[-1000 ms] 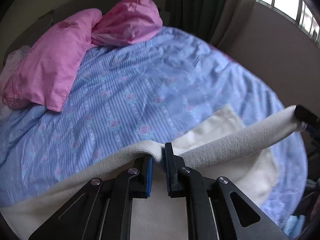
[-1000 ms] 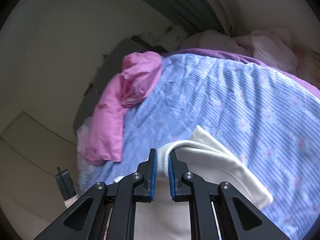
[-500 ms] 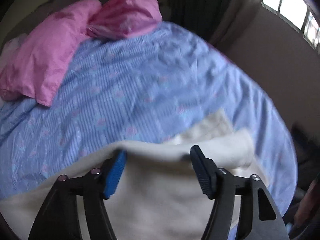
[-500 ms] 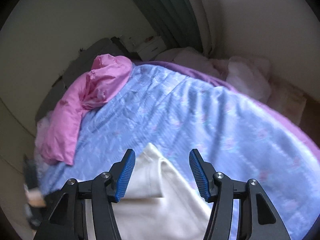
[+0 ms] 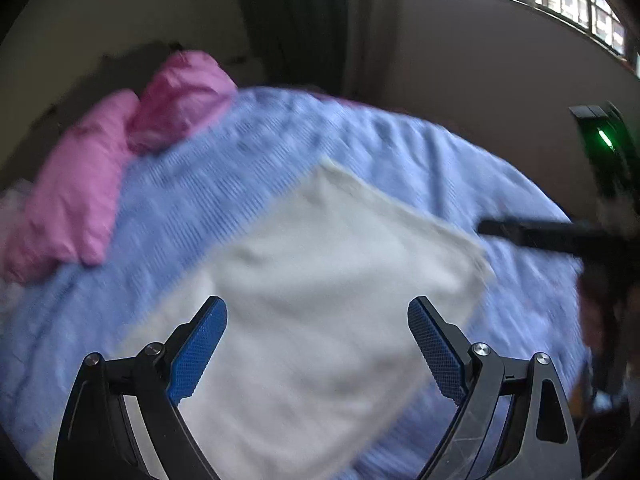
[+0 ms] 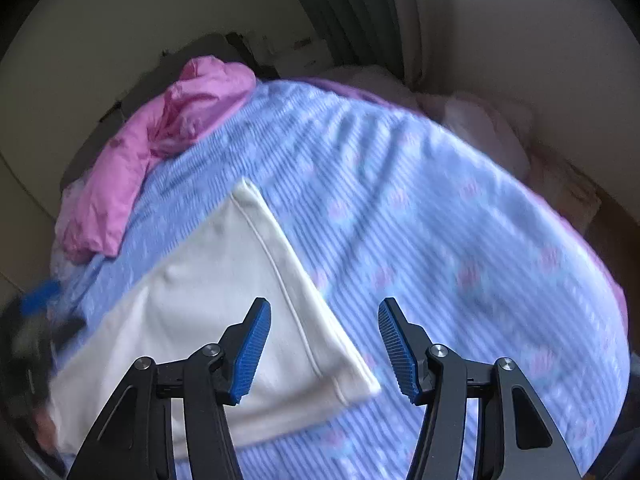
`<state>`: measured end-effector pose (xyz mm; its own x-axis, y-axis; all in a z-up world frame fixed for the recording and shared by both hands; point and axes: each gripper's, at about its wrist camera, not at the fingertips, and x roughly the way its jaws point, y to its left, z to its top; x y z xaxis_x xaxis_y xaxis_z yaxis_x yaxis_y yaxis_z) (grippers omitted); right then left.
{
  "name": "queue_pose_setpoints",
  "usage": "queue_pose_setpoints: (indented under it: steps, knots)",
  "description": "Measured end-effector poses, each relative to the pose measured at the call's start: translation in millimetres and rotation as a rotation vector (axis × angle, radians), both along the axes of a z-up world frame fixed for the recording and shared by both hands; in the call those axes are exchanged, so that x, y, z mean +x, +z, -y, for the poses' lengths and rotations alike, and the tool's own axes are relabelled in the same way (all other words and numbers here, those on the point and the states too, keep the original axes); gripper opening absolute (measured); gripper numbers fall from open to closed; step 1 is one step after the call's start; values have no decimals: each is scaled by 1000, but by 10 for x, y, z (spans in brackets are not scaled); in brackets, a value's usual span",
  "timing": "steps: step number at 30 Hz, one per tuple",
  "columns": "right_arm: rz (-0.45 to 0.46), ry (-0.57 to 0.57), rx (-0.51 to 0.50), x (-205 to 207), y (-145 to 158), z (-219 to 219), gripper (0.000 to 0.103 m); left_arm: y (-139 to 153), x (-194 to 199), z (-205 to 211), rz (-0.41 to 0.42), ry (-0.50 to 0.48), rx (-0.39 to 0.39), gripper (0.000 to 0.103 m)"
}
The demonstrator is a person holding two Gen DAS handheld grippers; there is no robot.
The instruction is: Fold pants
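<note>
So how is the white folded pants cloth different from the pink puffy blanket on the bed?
The white folded pants lie flat and smooth with straight edges; the pink puffy blanket is bunched and crumpled. The pants sit near the grippers, the blanket at the far end. The pants are plain cream-white, the blanket bright pink. Both rest on the blue striped bedspread.

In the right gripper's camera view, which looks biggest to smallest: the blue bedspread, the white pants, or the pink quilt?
1. Blue bedspread, by far the largest.
2. White pants.
3. Pink quilt, though it lies farther from the camera, so its real size is unsure.
</note>
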<state>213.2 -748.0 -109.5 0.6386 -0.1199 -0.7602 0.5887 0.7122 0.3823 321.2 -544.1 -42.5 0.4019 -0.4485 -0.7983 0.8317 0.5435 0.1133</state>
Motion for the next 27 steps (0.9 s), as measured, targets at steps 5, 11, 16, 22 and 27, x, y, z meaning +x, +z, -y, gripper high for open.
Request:
queue_pose_setpoints:
  steps: [5,11,16,22,27]
  knots:
    - [-4,-8,56,-182,-166,-44,58,-247,-114,-419,-34,6,56,92]
    - [48,-8,71,-316,-154,-258,57,-477,-125,-870,-65,18,106,91]
    - [114,28,90,-316,-206,-438,49,-696,-319,-929,-49,-50,163,80]
    - [143,15,211,-208,-396,-376,43,-790,-238,-898,-59,-68,163,70]
    - [122,-20,253,-117,-569,-312,43,-892,-190,-842,-65,-68,192,57]
